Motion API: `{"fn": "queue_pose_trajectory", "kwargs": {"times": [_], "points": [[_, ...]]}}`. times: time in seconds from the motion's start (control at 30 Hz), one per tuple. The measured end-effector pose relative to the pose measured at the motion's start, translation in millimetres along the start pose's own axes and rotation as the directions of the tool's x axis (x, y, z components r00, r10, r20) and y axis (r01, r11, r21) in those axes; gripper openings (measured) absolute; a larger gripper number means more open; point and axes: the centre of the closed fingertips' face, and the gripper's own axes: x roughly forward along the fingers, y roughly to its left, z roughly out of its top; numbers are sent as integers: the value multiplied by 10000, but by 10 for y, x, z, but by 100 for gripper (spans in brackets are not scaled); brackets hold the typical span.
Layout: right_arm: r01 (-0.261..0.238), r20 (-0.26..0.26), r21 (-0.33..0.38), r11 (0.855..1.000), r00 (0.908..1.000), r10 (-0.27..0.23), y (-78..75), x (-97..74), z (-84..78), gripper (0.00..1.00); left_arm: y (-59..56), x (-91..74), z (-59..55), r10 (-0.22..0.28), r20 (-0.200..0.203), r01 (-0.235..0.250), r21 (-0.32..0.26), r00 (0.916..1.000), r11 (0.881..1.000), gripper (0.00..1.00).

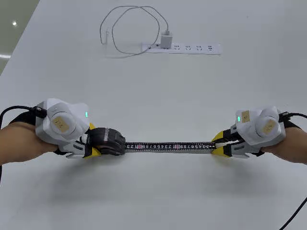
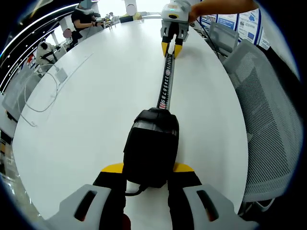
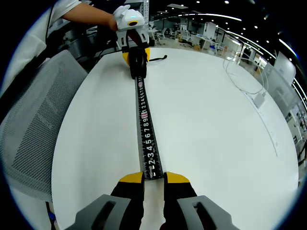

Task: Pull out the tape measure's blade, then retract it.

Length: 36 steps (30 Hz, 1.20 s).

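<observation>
Your left gripper (image 1: 95, 140) is clamped on the tape measure case (image 1: 109, 141), anchoring it low over the table (image 1: 153, 96). Your right gripper (image 1: 217, 143) pinches the blade (image 1: 168, 146) tip, jaws nearly closed. The blade spans taut between them, so extension looks done and retraction is next. The power strip (image 1: 192, 48) sits far back.

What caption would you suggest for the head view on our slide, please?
Left gripper holding the black tape measure, right gripper pinching the end of its extended blade over a white table.
</observation>
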Motion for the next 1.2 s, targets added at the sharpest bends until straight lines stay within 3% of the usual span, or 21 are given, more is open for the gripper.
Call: {"fn": "queue_pose_trajectory", "kwargs": {"times": [0.17, 0.6, 0.73, 0.9, 1.03, 1.13, 1.2], "points": [[23, 292, 360, 9994, 9996, -34, -23, -26, 49, 13, -1, -4, 5, 17, 19, -16, -123, 10000, 9999, 29], [128, 385, 685, 9976, 9991, -155, 2, -53, 93, 20, 11, -21, 46, 30, 226, -22, -338, 9997, 9994, 32], [108, 426, 703, 9975, 9990, -138, 20, -58, 93, 22, 22, -52, 80, 28, 477, -8, -434, 9989, 9991, 33], [135, 545, 790, 9968, 9984, -178, 21, -65, 124, 22, 23, -56, 45, 64, 356, -51, -364, 9993, 9993, 34], [469, 774, 725, 9963, 9956, -525, -10, -86, 184, 23, 37, -110, 33, 189, 537, -160, -535, 9984, 9984, 36], [636, 954, 1065, 9923, 9927, -739, -21, -90, 213, 26, 48, -138, 4, 364, 646, -321, -674, 9972, 9972, 37], [771, 1039, 1212, 9896, 9905, -899, -20, -95, 230, 29, 47, -173, 33, 466, 964, -368, -1010, 9943, 9942, 40]]}}
